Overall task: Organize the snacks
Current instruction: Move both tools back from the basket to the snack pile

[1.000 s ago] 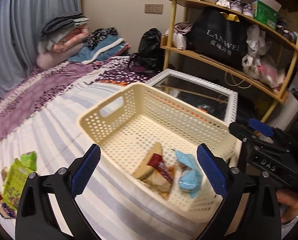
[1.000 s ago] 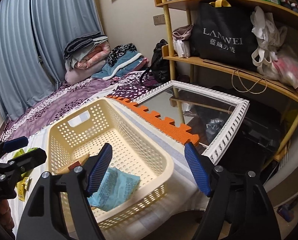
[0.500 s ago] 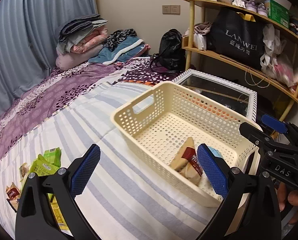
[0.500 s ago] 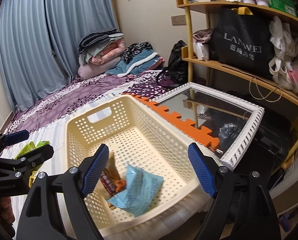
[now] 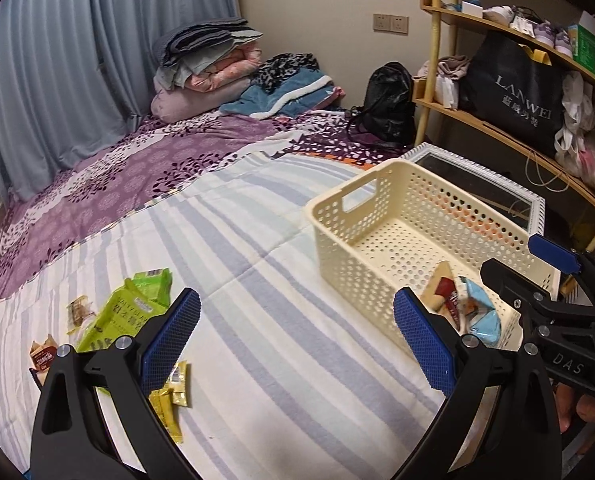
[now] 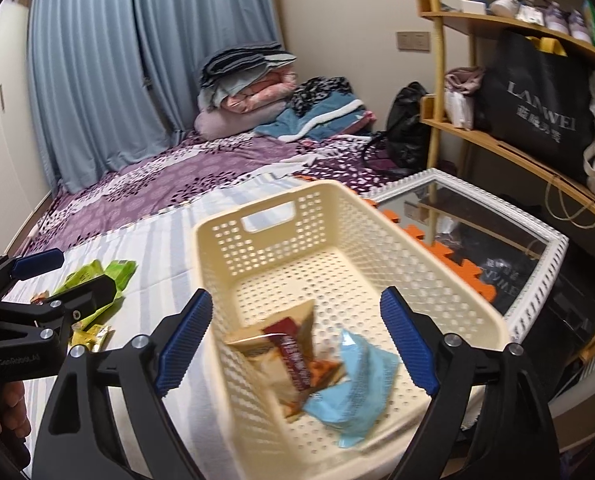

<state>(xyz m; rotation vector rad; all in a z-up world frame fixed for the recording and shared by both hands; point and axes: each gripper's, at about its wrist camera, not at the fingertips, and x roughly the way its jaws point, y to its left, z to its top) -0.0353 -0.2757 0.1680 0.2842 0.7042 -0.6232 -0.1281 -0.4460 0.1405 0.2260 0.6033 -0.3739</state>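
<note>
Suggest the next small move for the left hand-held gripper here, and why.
Probably lower the left hand-held gripper toward the green snack bag on the striped blanket. Its jaws are open and empty, two packets already lie in the cream basket, and several loose snacks lie beside that near finger.

Bedroom: blue curtains [image 5: 57, 60] at upper left, beige wall with a double socket plate [image 5: 390, 23] at top centre, purple floral bedspread [image 5: 145, 176] under a striped sheet [image 5: 257, 280], folded bedding pile [image 5: 209, 68], curved wooden shelf unit [image 5: 517, 92] at right, white-framed mirror [image 6: 537, 272] below it.
</note>
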